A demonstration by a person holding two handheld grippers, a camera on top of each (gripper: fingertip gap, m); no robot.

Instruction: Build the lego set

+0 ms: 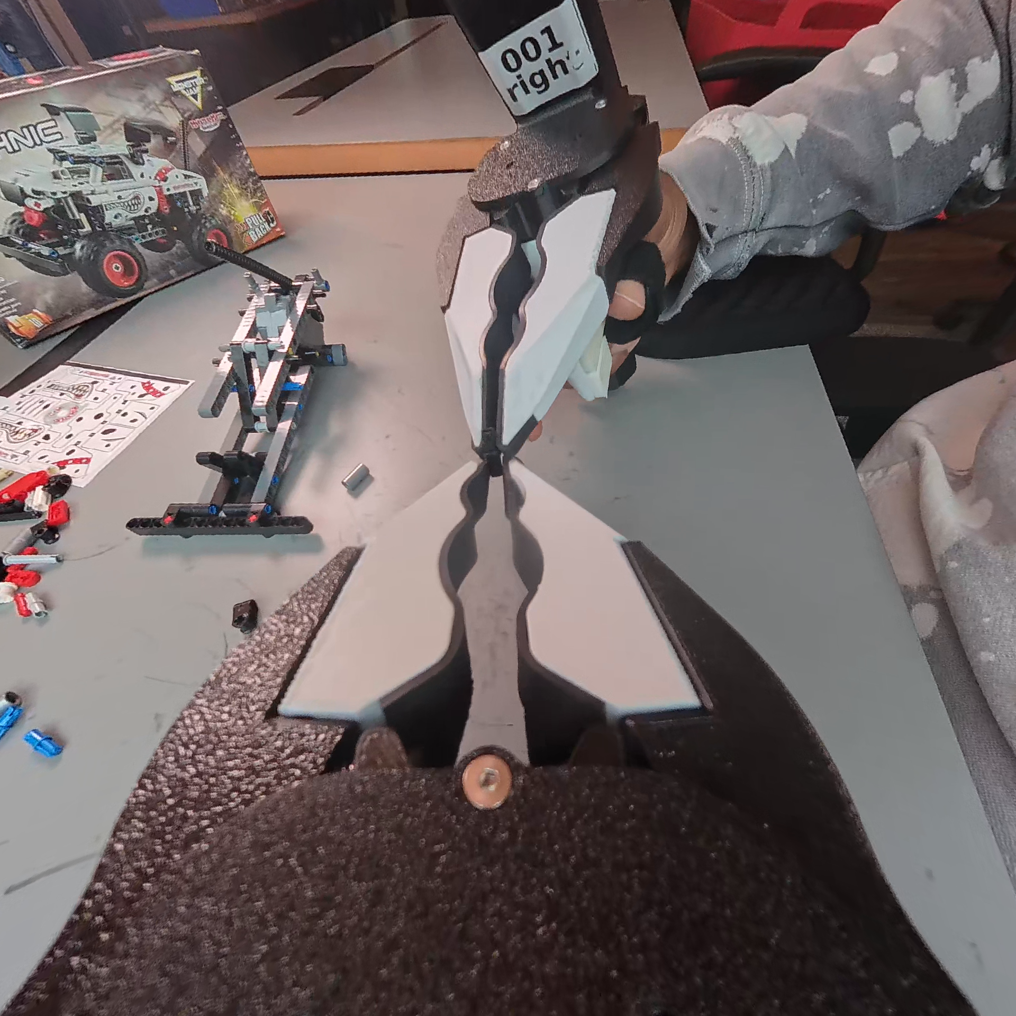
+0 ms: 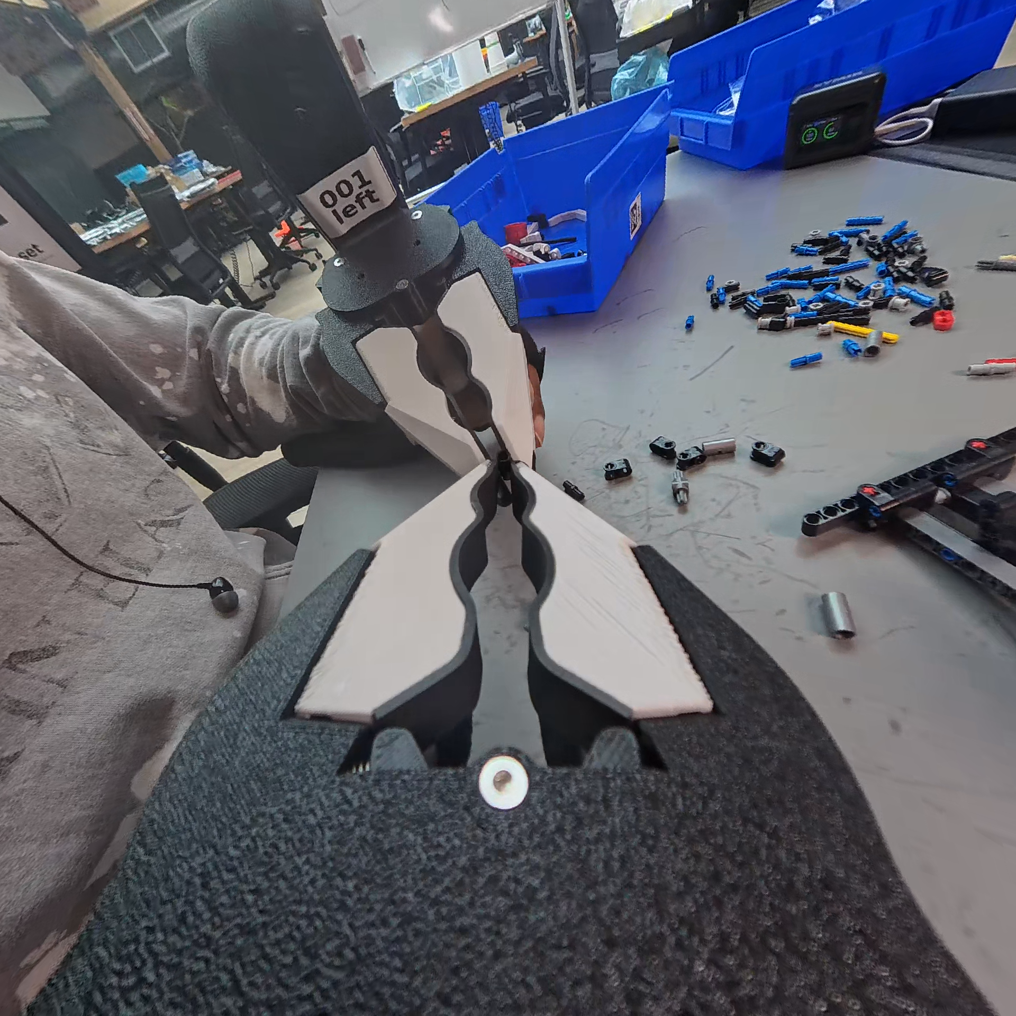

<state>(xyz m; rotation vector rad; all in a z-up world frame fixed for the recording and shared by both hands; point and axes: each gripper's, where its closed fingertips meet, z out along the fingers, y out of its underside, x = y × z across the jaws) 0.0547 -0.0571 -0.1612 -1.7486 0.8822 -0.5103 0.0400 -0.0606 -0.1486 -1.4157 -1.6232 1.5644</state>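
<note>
On the left of the gray table (image 1: 687,495) lies the toy truck box (image 1: 118,181) with writing on it, then a sticker sheet (image 1: 82,418), loose red and blue bits (image 1: 33,511) and the half-built lego frame (image 1: 264,396). In the middle, the left gripper (image 1: 493,474) and the right gripper (image 2: 503,473) meet tip to tip, both pinched tight on one small black lego piece (image 2: 503,464) held just above the table, and each handle wears a white label. To the right sit a gray tube (image 2: 837,614), a pile of small parts (image 2: 846,291) and blue bins (image 2: 583,209).
</note>
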